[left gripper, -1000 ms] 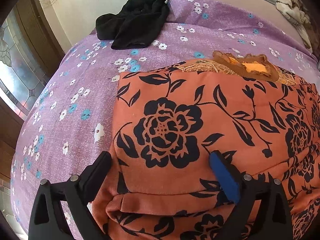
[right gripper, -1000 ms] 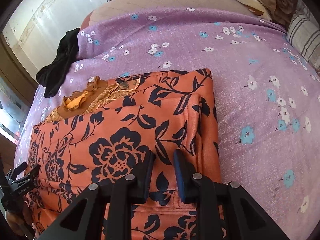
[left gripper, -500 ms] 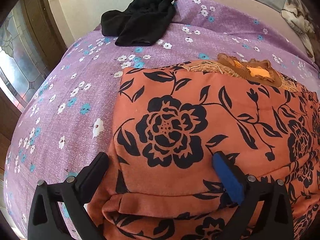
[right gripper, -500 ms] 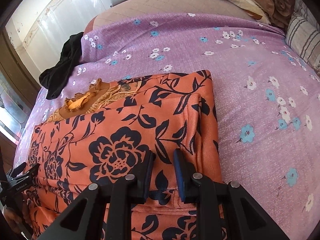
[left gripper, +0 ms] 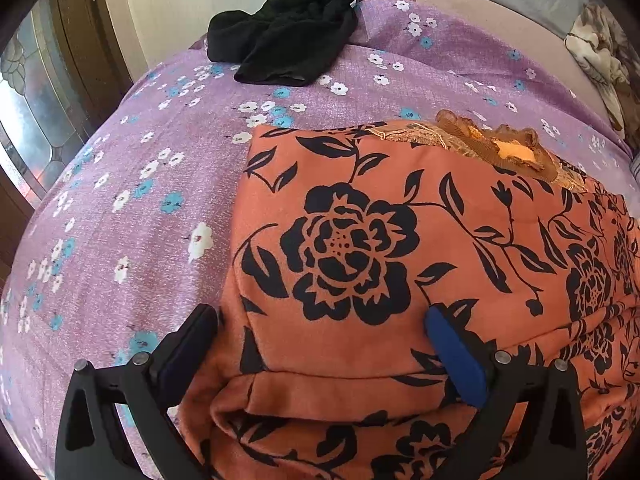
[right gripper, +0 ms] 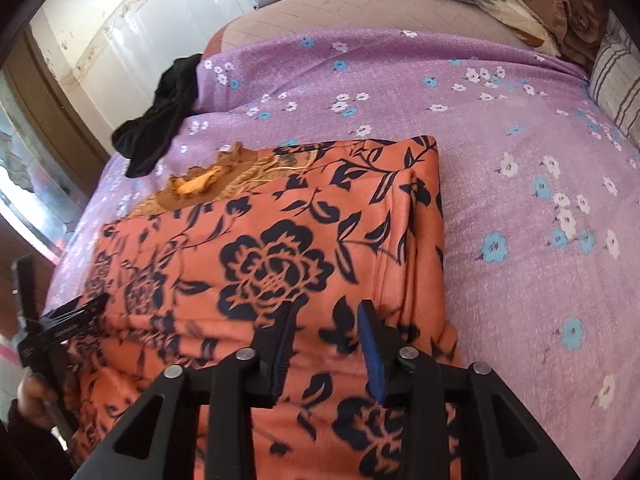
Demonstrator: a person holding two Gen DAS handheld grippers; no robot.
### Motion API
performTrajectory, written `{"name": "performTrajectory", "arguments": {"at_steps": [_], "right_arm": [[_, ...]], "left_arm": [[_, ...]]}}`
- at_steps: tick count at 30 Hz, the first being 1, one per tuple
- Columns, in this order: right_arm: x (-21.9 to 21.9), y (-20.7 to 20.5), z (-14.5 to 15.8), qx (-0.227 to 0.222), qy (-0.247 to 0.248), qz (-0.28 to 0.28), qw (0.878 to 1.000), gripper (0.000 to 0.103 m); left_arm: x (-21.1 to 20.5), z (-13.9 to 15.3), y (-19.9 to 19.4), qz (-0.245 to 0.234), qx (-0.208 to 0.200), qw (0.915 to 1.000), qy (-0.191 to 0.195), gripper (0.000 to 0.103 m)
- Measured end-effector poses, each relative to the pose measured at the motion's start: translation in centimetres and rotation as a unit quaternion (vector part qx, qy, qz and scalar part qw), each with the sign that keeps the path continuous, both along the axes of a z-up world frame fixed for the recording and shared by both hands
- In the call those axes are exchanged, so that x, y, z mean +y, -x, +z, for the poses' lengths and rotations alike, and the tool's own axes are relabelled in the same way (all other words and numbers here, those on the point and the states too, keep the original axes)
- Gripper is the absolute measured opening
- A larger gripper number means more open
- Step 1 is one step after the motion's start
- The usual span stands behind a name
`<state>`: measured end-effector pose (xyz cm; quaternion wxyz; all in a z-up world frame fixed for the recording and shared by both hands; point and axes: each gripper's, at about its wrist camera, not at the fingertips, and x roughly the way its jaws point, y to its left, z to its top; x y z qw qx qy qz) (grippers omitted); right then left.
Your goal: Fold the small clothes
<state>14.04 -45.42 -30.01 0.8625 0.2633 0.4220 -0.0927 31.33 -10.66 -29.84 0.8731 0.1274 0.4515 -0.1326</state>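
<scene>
An orange garment with black flowers lies folded on the purple floral bedsheet; its embroidered neck part shows at the far edge. My left gripper is open, its fingers straddling the near folded corner. In the right wrist view the same garment lies left of centre. My right gripper stands over the near right part of the garment, jaws parted a little, with cloth between them. The left gripper also shows at that view's left edge.
A black garment lies crumpled at the far left corner of the bed and shows in the right wrist view. A rumpled blanket and a striped pillow lie at the far right. A wall and glass door are on the left.
The right gripper's jaws have parted wider than before and it has lifted slightly. The left gripper stays open over the corner, shifted slightly.
</scene>
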Motion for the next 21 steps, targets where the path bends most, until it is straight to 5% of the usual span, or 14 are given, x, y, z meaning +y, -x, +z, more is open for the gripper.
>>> {"name": "performTrajectory", "arguments": {"at_steps": [1, 2, 10, 21], "right_arm": [[0.2, 1.4, 0.5, -0.004, 0.003, -0.003, 1.000, 0.072], [0.5, 2.7, 0.9, -0.001, 0.013, -0.008, 1.000, 0.073], [4.4, 10.6, 1.6, 0.008, 0.025, -0.003, 1.000, 0.073], [7.8, 11.8, 3.3, -0.024, 0.049, 0.025, 0.998, 0.073]], "left_arm": [[0.0, 0.5, 0.7, 0.006, -0.018, 0.9997, -0.016, 0.103], [-0.1, 1.0, 1.5, 0.008, -0.038, 0.9988, -0.029, 0.103], [-1.0, 4.7, 10.5, -0.027, -0.073, 0.9969, 0.008, 0.103], [-0.1, 8.9, 19.1, -0.048, -0.122, 0.9913, 0.018, 0.103]]}}
